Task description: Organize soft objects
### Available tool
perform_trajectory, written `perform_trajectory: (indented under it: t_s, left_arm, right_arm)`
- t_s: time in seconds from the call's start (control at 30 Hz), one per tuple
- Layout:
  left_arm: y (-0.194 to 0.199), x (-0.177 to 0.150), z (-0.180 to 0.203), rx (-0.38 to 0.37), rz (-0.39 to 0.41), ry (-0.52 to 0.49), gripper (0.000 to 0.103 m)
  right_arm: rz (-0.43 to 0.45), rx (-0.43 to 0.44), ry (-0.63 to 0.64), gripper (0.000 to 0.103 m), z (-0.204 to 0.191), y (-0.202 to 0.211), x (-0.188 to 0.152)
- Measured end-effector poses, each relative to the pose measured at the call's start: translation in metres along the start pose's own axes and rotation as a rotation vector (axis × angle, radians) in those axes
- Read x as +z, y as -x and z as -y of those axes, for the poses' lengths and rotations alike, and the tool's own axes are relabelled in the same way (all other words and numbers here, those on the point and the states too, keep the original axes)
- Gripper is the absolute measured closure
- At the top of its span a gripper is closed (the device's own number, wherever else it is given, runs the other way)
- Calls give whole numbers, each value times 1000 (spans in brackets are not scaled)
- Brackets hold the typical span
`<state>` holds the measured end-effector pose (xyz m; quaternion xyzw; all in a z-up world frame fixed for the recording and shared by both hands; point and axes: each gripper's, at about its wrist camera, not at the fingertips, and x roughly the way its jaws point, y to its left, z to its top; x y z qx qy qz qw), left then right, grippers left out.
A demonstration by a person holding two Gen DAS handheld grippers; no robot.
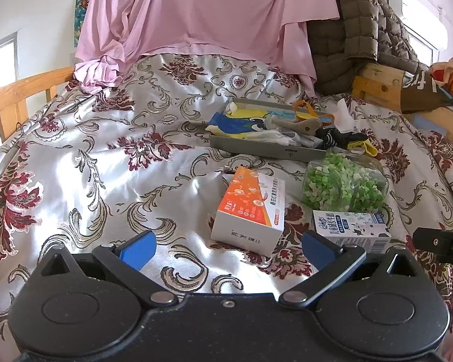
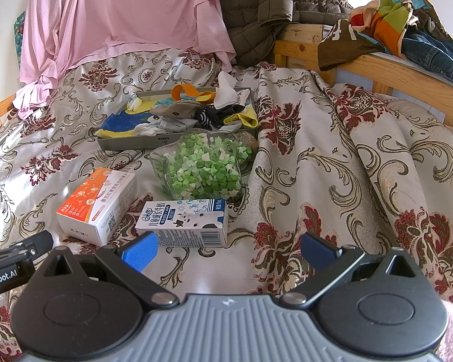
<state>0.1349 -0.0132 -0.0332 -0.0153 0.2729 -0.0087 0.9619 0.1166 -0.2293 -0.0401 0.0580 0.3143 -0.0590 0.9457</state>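
Note:
A grey tray [image 1: 265, 148] [image 2: 130, 144] lies on the bed, heaped with soft things: a blue and yellow cloth [image 1: 235, 125] [image 2: 120, 123], socks [image 2: 208, 117] and a white sock [image 2: 226, 92] hanging over its far rim. My left gripper [image 1: 228, 249] hovers open near the front, with an orange and white box [image 1: 250, 208] just beyond its fingers. My right gripper [image 2: 229, 249] is open too, and a blue and white milk carton [image 2: 185, 221] lies just past its left finger. Nothing is held between either pair of blue pads.
A clear container of green paper stars [image 1: 344, 185] [image 2: 202, 169] sits between the tray and the carton. A pink sheet [image 1: 196, 15] and a quilted olive jacket [image 2: 287, 9] hang at the back. Clothes [image 2: 407, 30] lie on the wooden rail [image 2: 407, 75] at right.

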Motion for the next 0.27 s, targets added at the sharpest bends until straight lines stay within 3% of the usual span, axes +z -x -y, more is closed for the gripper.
perform_trajectory:
  t_s: [0.27]
  left_arm:
    - [-1, 1, 1, 3, -4, 0, 1]
  right_arm:
    - [0, 0, 0, 0, 0, 0, 0]
